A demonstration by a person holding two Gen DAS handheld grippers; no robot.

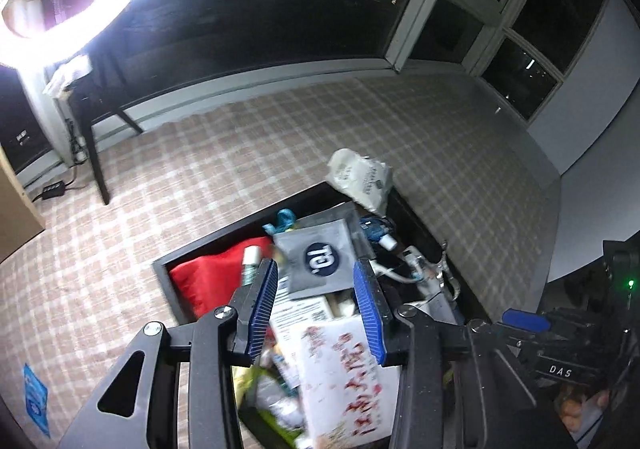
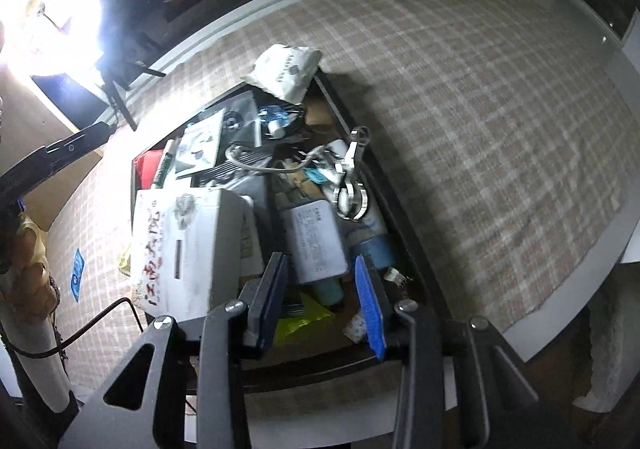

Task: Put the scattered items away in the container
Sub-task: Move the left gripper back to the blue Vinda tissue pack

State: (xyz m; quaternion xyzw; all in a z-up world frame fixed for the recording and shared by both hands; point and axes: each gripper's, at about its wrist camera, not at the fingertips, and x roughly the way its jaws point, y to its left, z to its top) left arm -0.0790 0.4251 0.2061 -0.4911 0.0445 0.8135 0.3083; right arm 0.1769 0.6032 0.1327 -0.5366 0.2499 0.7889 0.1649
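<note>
Nearly done: box (image 2: 400, 205) stuffed full, white bag (image 2: 286, 69) on rim, blue packet (image 1: 36, 401) left on cloth. Left gripper (image 1: 316, 305), right gripper (image 2: 320, 303) open, empty.

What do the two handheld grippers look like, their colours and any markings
Both are black, angular linkage frames with silver pivot screws. The left gripper has two ribbed blue finger pads; the right gripper shows one blue pad, the other looking dark. Another black unit reads "DAS".
</note>
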